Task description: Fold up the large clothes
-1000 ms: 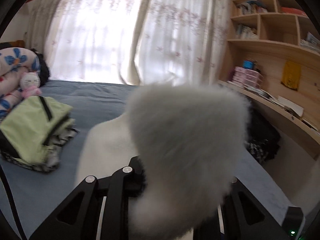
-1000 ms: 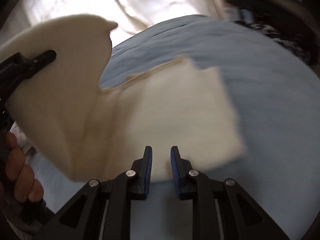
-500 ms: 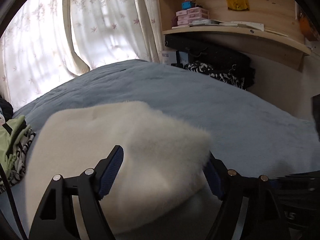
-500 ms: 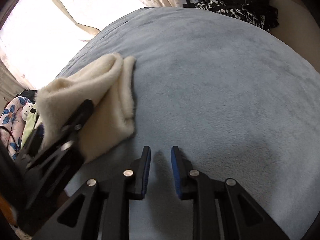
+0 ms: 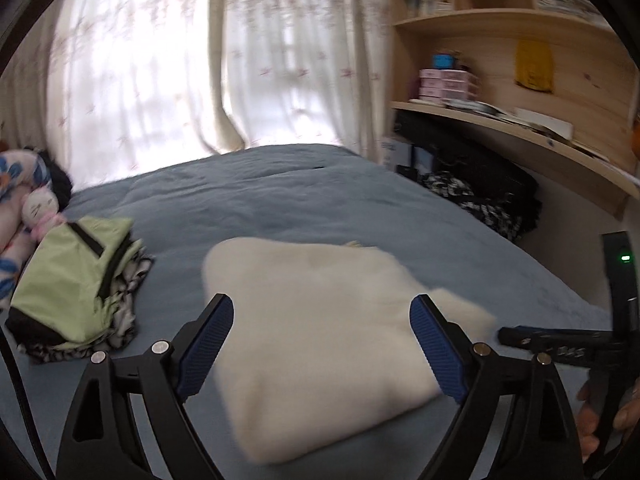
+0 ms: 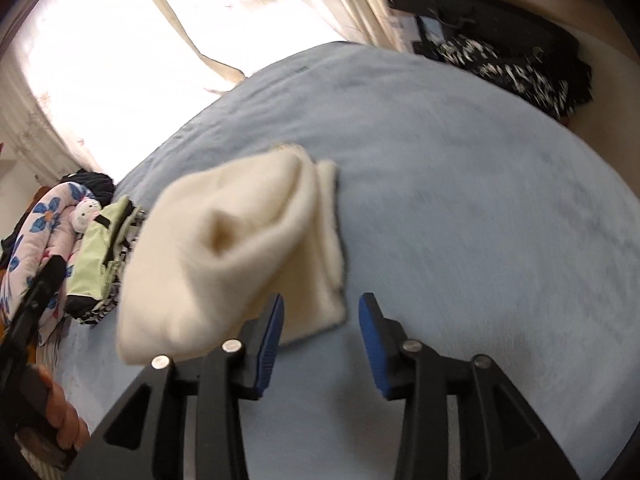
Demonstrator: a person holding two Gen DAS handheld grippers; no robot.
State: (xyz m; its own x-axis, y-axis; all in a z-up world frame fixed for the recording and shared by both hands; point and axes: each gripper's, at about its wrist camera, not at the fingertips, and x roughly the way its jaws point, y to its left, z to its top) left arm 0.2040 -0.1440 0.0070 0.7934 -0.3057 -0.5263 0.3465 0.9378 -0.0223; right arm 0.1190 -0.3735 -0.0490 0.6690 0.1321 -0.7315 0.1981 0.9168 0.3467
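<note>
1. While the left gripper (image 5: 322, 340) is hovering close above the bed, its jaws are opening wide, and the cream fleece garment (image 5: 320, 336) is lying loose between them with the blue pads clear of the cloth.
2. The right gripper (image 6: 321, 338) is opening too, with nothing between its jaws but bedding; the fleece's near corner is sitting just ahead and to the left of its left finger (image 6: 269, 344).
3. The fleece is resting as a thick folded bundle on the blue bedspread (image 5: 280, 208), its long axis running away from the left gripper towards the window.
4. In my judgement the left hand is the nearer one, sitting right over the bundle, while the right is standing off at its edge; any tidy-up press or lift is looking like the left's job.
5. Further left, a folded pale green jacket (image 5: 72, 280) is waiting on a patterned pile, near a small plush toy (image 5: 40, 210).
6. Far back, curtains (image 5: 280, 60) and wooden shelves (image 5: 500, 20) are showing; no writing or label is legible anywhere.
</note>
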